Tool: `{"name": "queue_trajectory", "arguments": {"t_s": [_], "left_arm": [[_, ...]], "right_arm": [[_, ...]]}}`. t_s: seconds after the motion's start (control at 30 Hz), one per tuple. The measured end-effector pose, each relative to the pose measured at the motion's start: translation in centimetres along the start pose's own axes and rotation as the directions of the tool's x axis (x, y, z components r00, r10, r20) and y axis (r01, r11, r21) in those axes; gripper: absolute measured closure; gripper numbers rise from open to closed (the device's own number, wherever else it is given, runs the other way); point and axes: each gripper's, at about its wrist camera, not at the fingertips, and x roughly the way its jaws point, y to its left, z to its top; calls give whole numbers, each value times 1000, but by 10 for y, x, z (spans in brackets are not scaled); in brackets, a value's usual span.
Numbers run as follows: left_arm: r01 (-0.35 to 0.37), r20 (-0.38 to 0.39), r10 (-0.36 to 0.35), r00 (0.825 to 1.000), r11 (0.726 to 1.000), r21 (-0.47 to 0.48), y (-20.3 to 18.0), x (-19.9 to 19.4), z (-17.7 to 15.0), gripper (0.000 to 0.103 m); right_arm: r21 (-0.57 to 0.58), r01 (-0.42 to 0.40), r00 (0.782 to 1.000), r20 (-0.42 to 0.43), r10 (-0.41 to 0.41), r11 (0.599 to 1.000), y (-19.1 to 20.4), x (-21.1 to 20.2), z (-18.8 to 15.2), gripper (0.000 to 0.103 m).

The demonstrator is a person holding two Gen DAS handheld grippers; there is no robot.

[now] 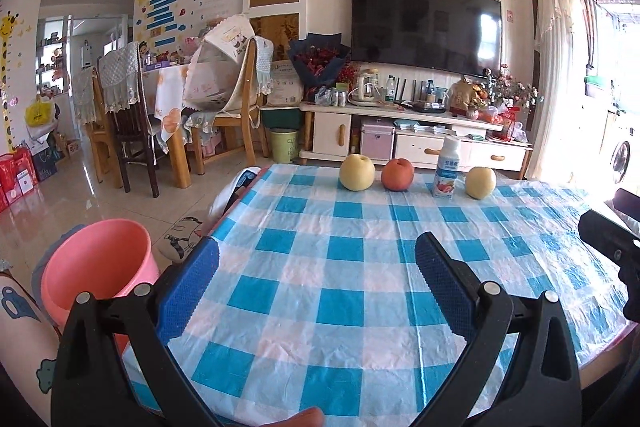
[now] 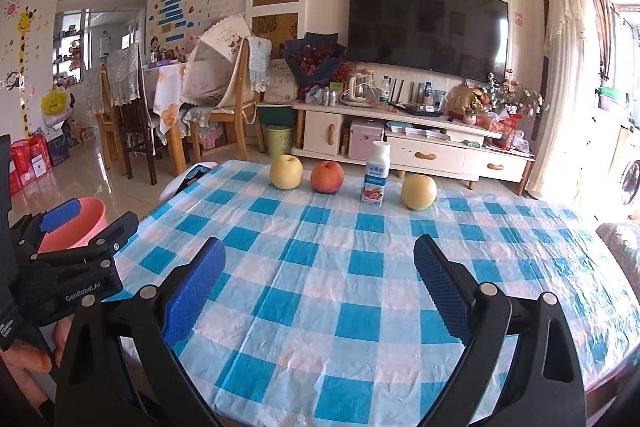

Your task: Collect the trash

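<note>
A white yogurt bottle (image 1: 446, 169) stands upright at the far edge of the checked table (image 1: 340, 267), between a red apple (image 1: 397, 174) and a yellow pear (image 1: 480, 182); another yellow pear (image 1: 357, 172) sits to the left. The bottle also shows in the right wrist view (image 2: 376, 174). A pink bin (image 1: 94, 267) stands on the floor left of the table, also seen in the right wrist view (image 2: 78, 225). My left gripper (image 1: 318, 287) is open and empty over the near table. My right gripper (image 2: 320, 283) is open and empty, well short of the bottle.
A TV cabinet (image 2: 400, 143) and a television (image 2: 424, 27) stand behind the table. Dining chairs (image 1: 240, 99) and a green bin (image 1: 284, 145) are at the back left. The left gripper's body (image 2: 72, 267) shows at the left of the right wrist view.
</note>
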Motion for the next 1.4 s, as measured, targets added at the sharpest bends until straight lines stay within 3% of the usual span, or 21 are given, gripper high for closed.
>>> {"name": "queue_trajectory", "arguments": {"t_s": [0.2,0.57,0.9,1.4], "left_arm": [[45,12,-45,999,998,33,-27,-17,1,4],[66,22,-67,997,996,67,-58,-43,8,4],[74,23,-76,997,995,72,-67,-55,15,4],[71,35,-73,997,996,60,-69,-61,17,4]], "right_arm": [[16,63,997,44,-64,998,-18,-18,-5,9],[42,123,989,79,-126,992,-32,-34,-11,7],[57,184,972,136,-190,981,-41,-51,-13,7],[67,202,968,138,-210,977,-45,-51,-14,7]]}}
